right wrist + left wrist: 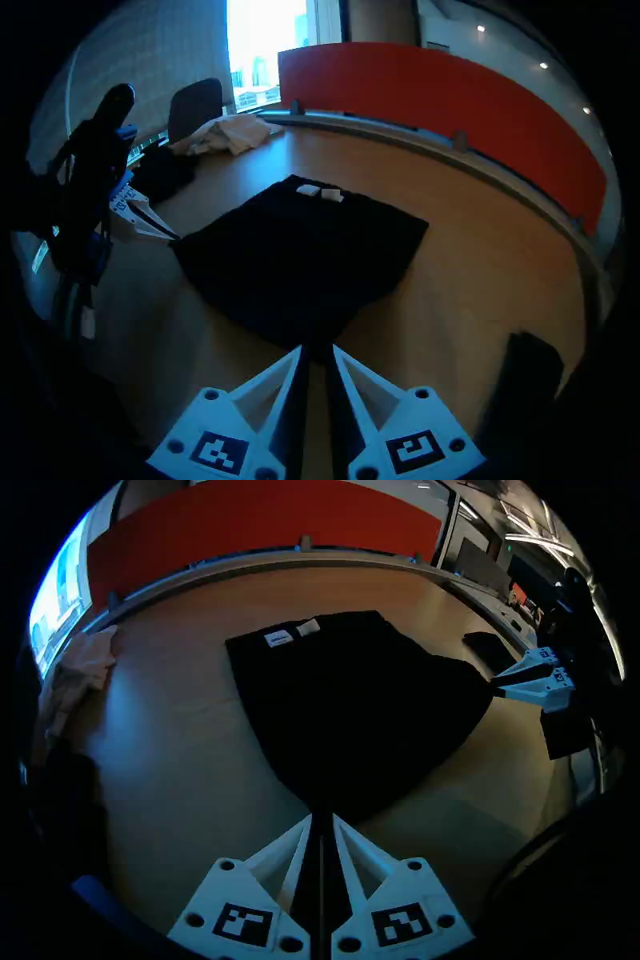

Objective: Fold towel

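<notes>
A black towel (352, 712) lies spread on a wooden table (176, 744), roughly in the middle, with two small white labels (292, 634) showing near its far edge; it looks flat and mostly open, though whether one fold is already in it I cannot tell.

The left gripper (320, 820) has its fingers drawn narrow on the near corner of the towel, dark cloth caught between them; the right gripper (316, 352) stands the same way, fingers close together at another corner. In the left gripper view the right gripper appears far off at the towel's right-hand corner, so the two hold neighbouring corners of one edge.

As a judgement, the task is at an early stage; the corners are taken but the edge has not yet been lifted and carried across to the labelled side; that fold, and any further ones, are left to do.

A heap of pale cloth (84, 668) sits at the table's edge, well apart from the towel; a red partition (264, 516) runs behind the table.
</notes>
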